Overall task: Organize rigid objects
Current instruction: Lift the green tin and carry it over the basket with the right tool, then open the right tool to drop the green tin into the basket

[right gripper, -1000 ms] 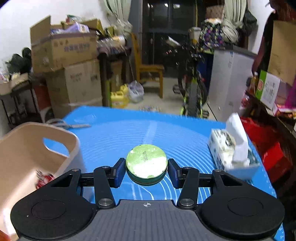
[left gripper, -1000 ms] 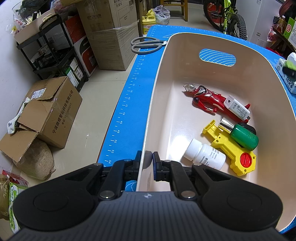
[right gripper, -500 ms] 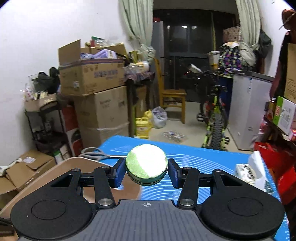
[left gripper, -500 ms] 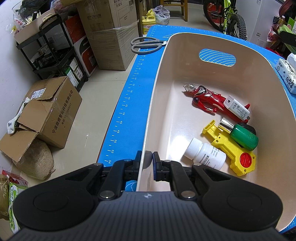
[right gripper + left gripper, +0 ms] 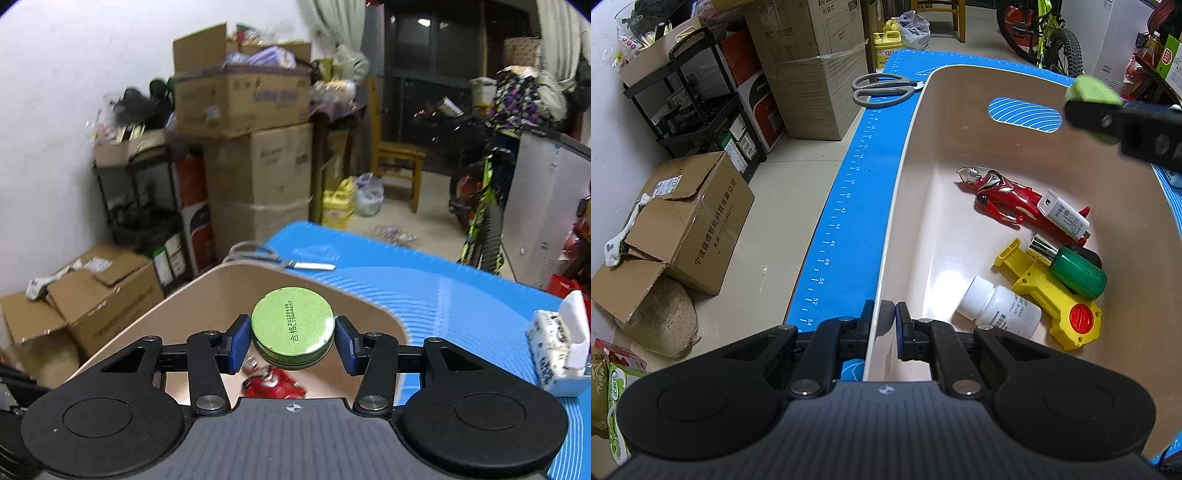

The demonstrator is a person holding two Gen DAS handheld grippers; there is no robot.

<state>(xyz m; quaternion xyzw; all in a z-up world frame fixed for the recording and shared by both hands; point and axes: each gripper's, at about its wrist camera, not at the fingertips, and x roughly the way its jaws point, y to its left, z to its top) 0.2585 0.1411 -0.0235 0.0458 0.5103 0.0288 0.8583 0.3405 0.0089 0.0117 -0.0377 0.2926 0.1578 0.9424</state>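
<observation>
My left gripper point(image 5: 884, 319) is shut on the near rim of a beige plastic basket point(image 5: 897, 206) on the blue mat. Inside lie a red toy figure point(image 5: 1001, 195), a white charger point(image 5: 1063, 218), a yellow toy point(image 5: 1052, 299), a green bottle point(image 5: 1076, 273) and a white pill bottle point(image 5: 997, 308). My right gripper point(image 5: 291, 338) is shut on a round green tin point(image 5: 291, 326) and holds it above the basket point(image 5: 207, 295). It shows in the left wrist view point(image 5: 1091, 96) over the basket's far right rim.
Grey scissors point(image 5: 882, 88) lie on the blue mat point(image 5: 857, 177) beyond the basket. A tissue pack point(image 5: 557, 350) sits on the mat at the right. Cardboard boxes point(image 5: 687, 225), a black shelf and a bicycle point(image 5: 480, 218) stand on the floor around the table.
My right gripper has carried the green tin left and over the basket; it now appears in the left wrist view. My left gripper has stayed clamped on the rim.
</observation>
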